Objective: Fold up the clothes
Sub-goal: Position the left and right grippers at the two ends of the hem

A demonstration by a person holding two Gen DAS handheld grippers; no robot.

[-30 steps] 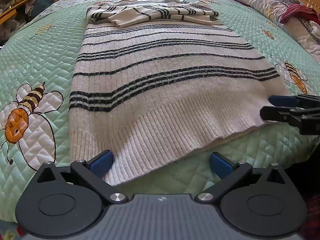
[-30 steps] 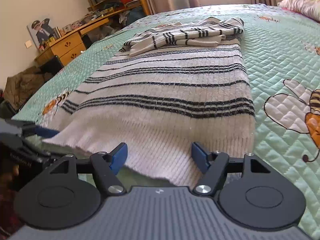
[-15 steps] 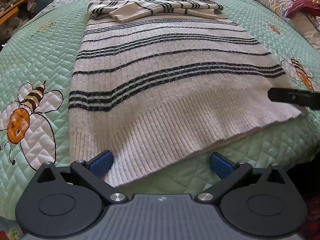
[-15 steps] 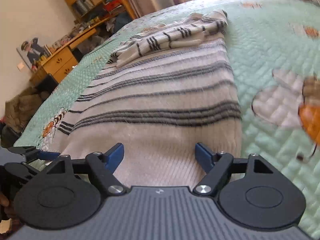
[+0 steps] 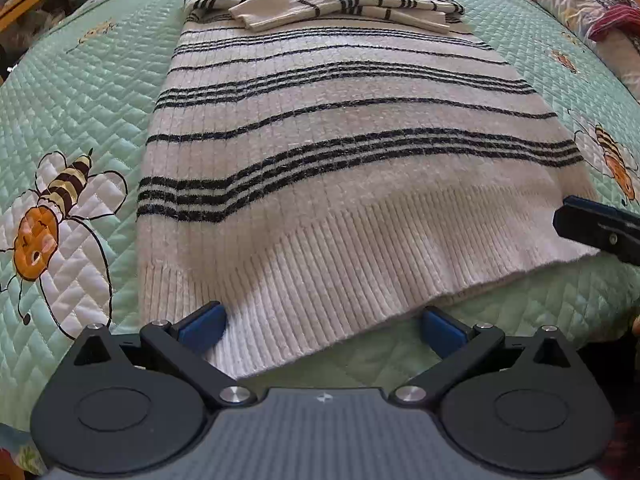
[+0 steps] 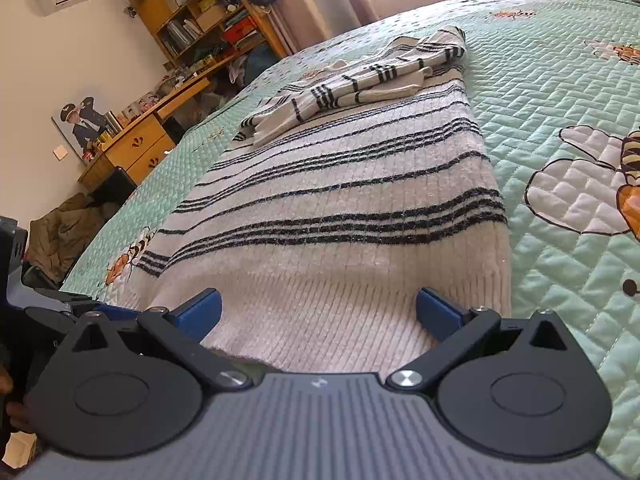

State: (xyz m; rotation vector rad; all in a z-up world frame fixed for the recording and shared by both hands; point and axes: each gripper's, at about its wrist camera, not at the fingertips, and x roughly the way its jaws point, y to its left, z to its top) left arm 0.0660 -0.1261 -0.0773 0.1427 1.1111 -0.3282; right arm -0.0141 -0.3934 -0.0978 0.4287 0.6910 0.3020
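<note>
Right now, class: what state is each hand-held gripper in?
Left hand-held gripper: open, holding nothing, at the hem of the cream black-striped knitted sweater.
Right hand-held gripper: open, holding nothing, at the same hem.

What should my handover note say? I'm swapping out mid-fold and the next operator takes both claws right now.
Left claw: open, at the left corner of the hem, nothing gripped.
Right claw: open, over the right end of the hem, nothing gripped.
Sweater: flat on the quilt, sleeves already folded in across the far end.
Left to do: likely pinch both hem corners, carry the hem up towards the sleeves, then tidy.
</note>
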